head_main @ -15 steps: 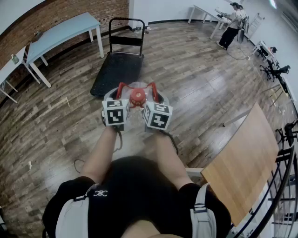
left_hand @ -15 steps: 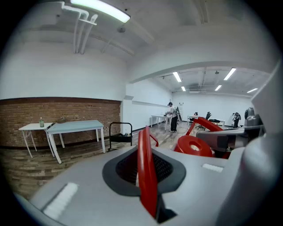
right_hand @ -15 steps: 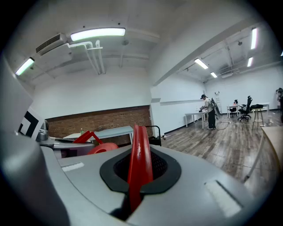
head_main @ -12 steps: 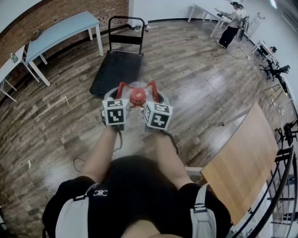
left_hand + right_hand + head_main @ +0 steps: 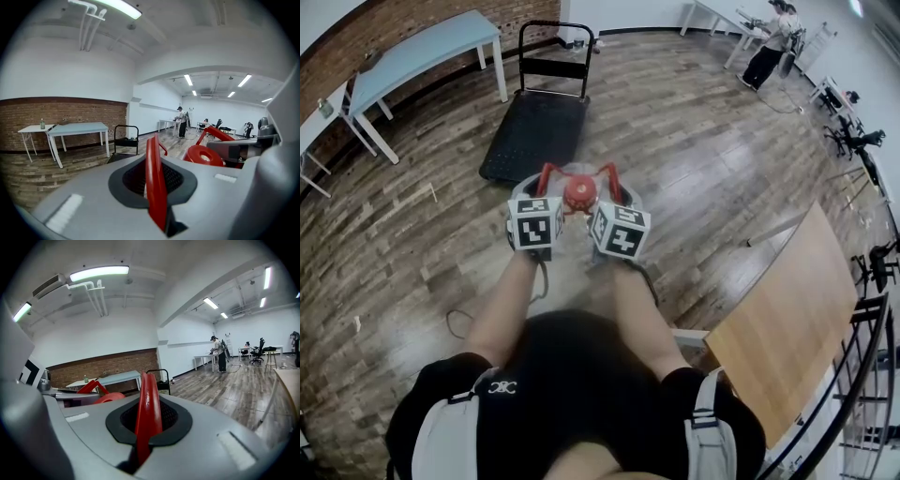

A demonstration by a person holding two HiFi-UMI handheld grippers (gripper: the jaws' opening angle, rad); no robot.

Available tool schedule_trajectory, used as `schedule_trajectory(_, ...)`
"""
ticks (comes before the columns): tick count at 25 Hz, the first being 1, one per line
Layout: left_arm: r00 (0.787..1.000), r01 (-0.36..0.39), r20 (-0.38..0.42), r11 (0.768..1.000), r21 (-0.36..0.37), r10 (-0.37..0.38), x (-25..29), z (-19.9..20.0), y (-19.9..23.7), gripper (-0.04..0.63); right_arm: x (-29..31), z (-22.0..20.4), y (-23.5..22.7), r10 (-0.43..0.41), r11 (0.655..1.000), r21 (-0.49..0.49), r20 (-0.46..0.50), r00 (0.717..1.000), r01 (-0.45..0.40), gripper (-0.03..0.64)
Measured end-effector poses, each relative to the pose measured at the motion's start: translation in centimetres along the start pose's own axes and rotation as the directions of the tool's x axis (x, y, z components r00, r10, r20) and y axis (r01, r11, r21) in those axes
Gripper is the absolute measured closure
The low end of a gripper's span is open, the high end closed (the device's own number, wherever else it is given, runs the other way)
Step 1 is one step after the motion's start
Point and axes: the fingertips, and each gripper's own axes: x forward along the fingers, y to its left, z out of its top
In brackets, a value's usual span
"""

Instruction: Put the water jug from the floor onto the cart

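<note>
The left gripper (image 5: 542,190) and right gripper (image 5: 610,191) sit side by side in front of the person's body, with the jug (image 5: 578,174) between them. Each gripper is clamped on one of the jug's red handles.

In the left gripper view, the left gripper (image 5: 157,185) has its jaws closed tight on a thin red handle (image 5: 153,178) that runs upright through the dark pads. The jug's red cap (image 5: 202,155) is just to this gripper's right. Beyond the cap is the body of the right gripper (image 5: 243,149).

In the right gripper view, the right gripper (image 5: 146,425) pinches the other red handle (image 5: 148,404) the same way, with no gap at the jaws. The cap (image 5: 109,398) lies to its left, and the left gripper (image 5: 58,392) is past that.

From the head view, the two handles rise from the jug's top, left handle (image 5: 547,172) and right handle (image 5: 606,172), and meet near the cap (image 5: 578,191). The jug is held up between the grippers over the wood floor (image 5: 694,159), and it is not on the cart.

The cart (image 5: 534,136) stands ahead of the grippers and slightly to their left. Its black deck is bare and its push bar is at the far end. A blue desk (image 5: 422,52) stands farther off to the left, by the brick wall. To the right of the grippers, near the person's hip, lies a pale wooden desk (image 5: 787,328). Far ahead and to the right, another person (image 5: 766,47) stands at a white desk.
</note>
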Motion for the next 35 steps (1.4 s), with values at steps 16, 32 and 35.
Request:
schedule_trajectory(16,0.997,0.076,-0.008,0.997,0.014,-0.076,-1.4,-2.3,2.1,0.571,-1.0,-1.5,2.6,-0.05,0.999,0.018,0.009,0.999,0.05,0.595)
schedule_trajectory(32,0.995,0.089,-0.053,0.996,0.027,-0.087,2.3,-3.4,3.5,0.568,3.6,-3.0,2.0,-0.027,0.998,0.049,-0.026,0.999,0.028,0.595)
schedule_trajectory(35,0.995,0.092,-0.05,0.995,0.033,-0.09,4.7,-2.4,2.6,0.566,5.6,-2.2,0.5,-0.017,0.998,0.053,-0.025,1.0,0.018,0.595)
